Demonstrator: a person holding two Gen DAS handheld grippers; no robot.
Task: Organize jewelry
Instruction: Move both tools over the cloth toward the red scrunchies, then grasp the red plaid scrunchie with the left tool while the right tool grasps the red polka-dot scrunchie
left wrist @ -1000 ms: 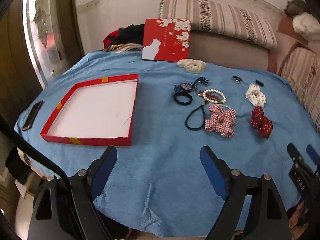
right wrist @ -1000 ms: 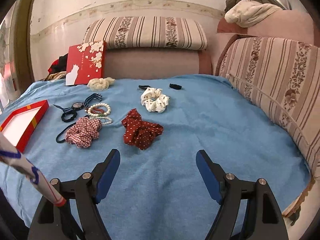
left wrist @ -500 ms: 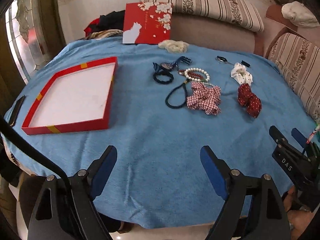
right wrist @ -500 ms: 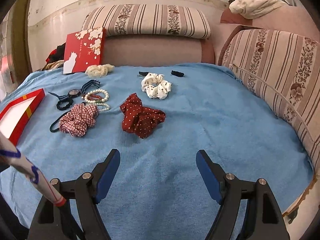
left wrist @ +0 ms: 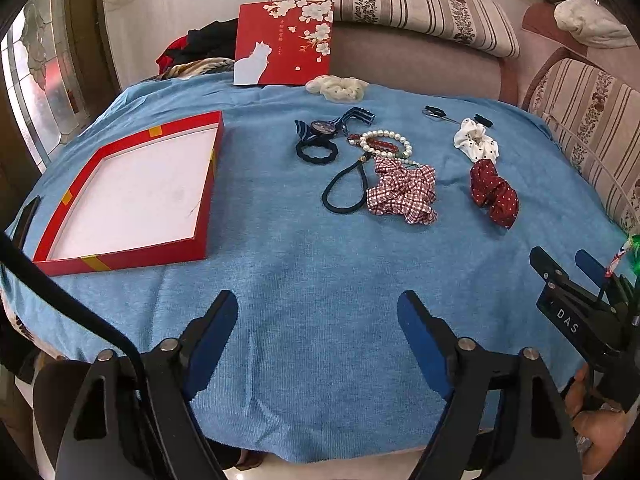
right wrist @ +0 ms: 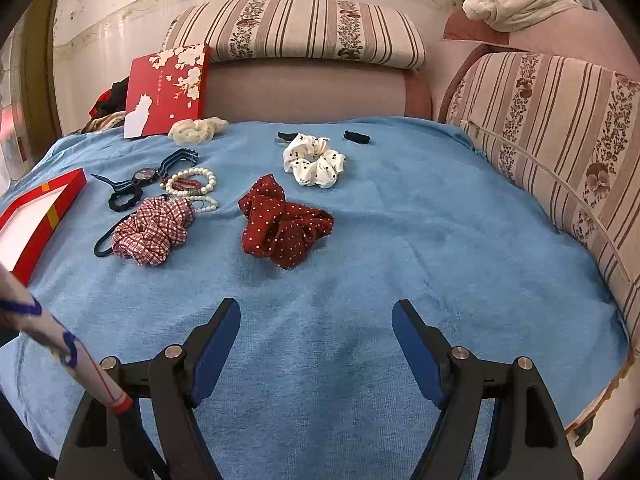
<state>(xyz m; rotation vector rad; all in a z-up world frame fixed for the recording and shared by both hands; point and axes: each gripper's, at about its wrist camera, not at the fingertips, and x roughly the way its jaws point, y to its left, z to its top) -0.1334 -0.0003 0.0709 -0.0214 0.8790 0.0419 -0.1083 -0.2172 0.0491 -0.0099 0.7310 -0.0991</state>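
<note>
An empty red box tray (left wrist: 202, 196) lies on the blue cloth at the left, its corner also showing in the right wrist view (right wrist: 66, 196). Right of it lie a checked scrunchie (left wrist: 402, 192) (right wrist: 154, 226), a dark red dotted scrunchie (left wrist: 494, 194) (right wrist: 282, 226), a white dotted scrunchie (left wrist: 476, 145) (right wrist: 314, 160), pearl bracelets (left wrist: 384, 145) (right wrist: 192, 184), a watch (left wrist: 324, 128) (right wrist: 146, 176) and black hair ties (left wrist: 318, 152). My left gripper (left wrist: 318, 316) is open and empty near the front edge. My right gripper (right wrist: 316, 322) (left wrist: 560, 268) is open and empty, short of the red scrunchie.
A red box lid (left wrist: 286, 44) (right wrist: 166, 88) leans on the striped sofa (right wrist: 560, 140) at the back, with a cream scrunchie (left wrist: 338, 87) before it. Black clips (right wrist: 356, 137) lie at the far side. A dark phone (left wrist: 26, 216) sits at the left edge.
Both grippers have moved slightly forward over the cloth, so the items look nearer. Both stay open and empty. Nothing on the cloth has moved.
</note>
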